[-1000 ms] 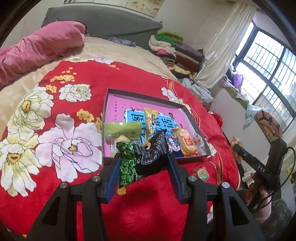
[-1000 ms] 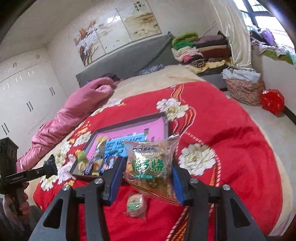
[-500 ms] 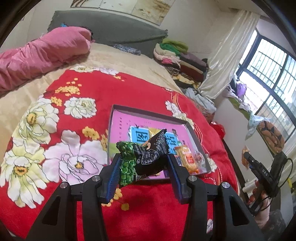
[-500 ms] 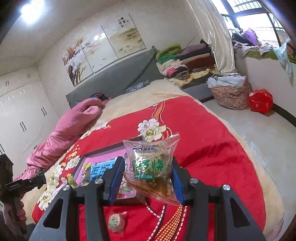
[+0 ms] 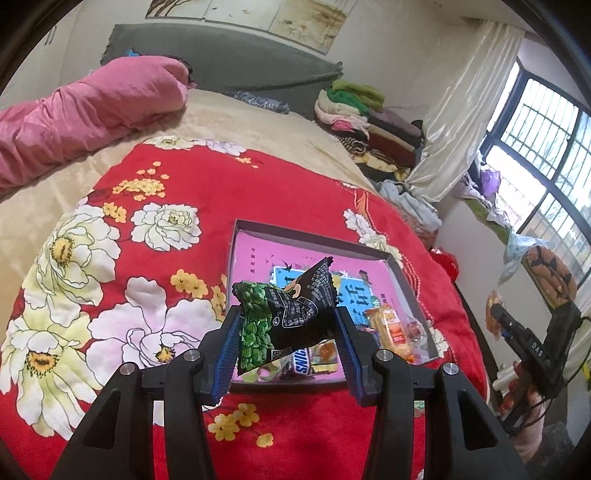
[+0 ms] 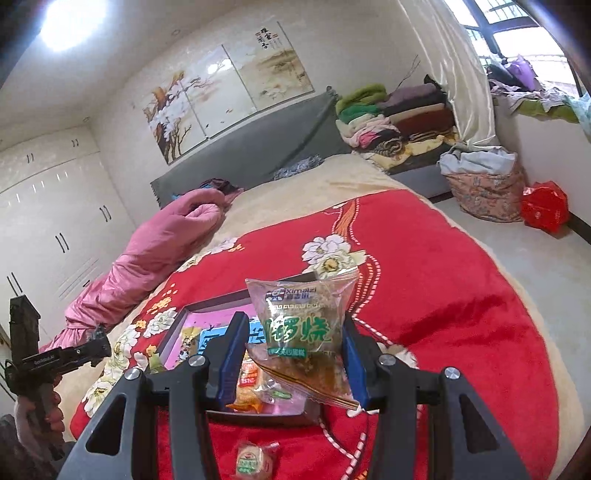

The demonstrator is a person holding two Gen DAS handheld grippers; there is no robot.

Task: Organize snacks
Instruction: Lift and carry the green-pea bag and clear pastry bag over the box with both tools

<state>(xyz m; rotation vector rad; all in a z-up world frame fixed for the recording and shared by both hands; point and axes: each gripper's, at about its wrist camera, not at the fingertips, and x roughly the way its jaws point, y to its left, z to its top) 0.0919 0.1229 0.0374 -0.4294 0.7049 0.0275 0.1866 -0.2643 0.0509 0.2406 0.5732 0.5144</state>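
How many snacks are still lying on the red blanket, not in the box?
1: a small round wrapped snack on the blanket just before the box, below the right gripper. Others may be hidden.

Bedroom. Bed with red floral blanket [image 5: 229,192], centre; rolled pink quilt [image 5: 81,110] at 10 o'clock; grey headboard [image 6: 255,147] at 12. Three-panel painting [image 6: 221,92] above it. White wardrobe [image 6: 48,206] at 9. Folded clothes stack [image 6: 399,118] at 1; cream curtain [image 5: 465,107], barred window [image 5: 546,147] at 2. Ceiling light [image 6: 66,18] lit.

Tray [image 5: 310,242] far half lies bare; snacks [image 5: 388,330] crowd its near edge; red blanket [image 5: 221,192] around is open
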